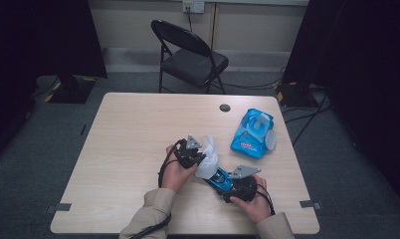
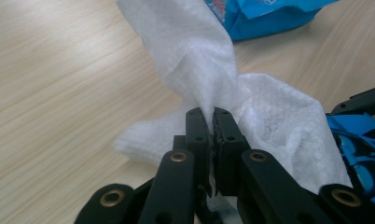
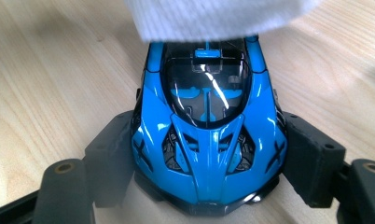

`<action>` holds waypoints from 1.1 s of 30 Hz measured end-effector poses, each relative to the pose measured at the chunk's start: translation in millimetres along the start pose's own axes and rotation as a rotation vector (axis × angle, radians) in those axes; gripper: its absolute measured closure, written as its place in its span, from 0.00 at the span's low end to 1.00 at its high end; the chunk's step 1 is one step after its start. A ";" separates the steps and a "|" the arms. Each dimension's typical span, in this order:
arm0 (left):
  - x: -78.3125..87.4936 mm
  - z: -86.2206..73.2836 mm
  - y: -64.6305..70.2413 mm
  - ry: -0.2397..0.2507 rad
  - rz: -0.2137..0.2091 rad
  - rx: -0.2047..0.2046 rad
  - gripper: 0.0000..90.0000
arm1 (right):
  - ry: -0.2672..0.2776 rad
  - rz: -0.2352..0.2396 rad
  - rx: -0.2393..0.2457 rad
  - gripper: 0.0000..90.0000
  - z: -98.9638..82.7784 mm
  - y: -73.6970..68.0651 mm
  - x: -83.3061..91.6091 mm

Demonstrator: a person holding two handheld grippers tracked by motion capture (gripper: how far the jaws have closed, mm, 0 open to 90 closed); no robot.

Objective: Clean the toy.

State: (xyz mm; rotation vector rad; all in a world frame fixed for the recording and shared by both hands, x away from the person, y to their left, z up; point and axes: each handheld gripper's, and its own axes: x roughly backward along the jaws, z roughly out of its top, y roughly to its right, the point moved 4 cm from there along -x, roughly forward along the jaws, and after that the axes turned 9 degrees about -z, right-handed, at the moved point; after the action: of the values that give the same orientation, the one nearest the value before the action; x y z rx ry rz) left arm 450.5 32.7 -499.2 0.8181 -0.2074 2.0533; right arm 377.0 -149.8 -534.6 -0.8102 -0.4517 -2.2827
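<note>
Wiping looks under way: left claw (image 2: pixel 212 122) pinches wipe (image 2: pixel 199 60) over car (image 3: pixel 206 126), clamped by right claw (image 3: pixel 209 163). Most bodywork seems left.

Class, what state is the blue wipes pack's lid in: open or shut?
Open. On the wipes pack, the white lid is flipped out to its right side, away from the opening, in the high view.

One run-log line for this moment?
left gripper: shut on white wipe | right gripper: shut on blue toy car | wipe over car | wipes pack: open
</note>
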 end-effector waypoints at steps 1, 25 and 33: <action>3.6 -1.7 -3.6 -0.011 0.012 -0.004 0.96 | 0.000 0.000 0.000 0.29 0.0 0.0 0.0; 51.1 -12.9 -27.3 0.026 0.074 0.067 0.96 | 0.000 0.001 0.000 0.29 0.0 0.2 -0.1; 64.1 -4.3 -22.8 0.069 0.072 0.065 0.96 | 0.000 0.001 0.001 0.29 0.0 0.2 -0.1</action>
State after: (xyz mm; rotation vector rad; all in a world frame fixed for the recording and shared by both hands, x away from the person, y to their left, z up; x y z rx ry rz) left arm 441.7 91.7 -466.2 0.7880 -0.1346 2.1620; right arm 377.3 -149.9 -534.6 -0.8097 -0.4518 -2.2814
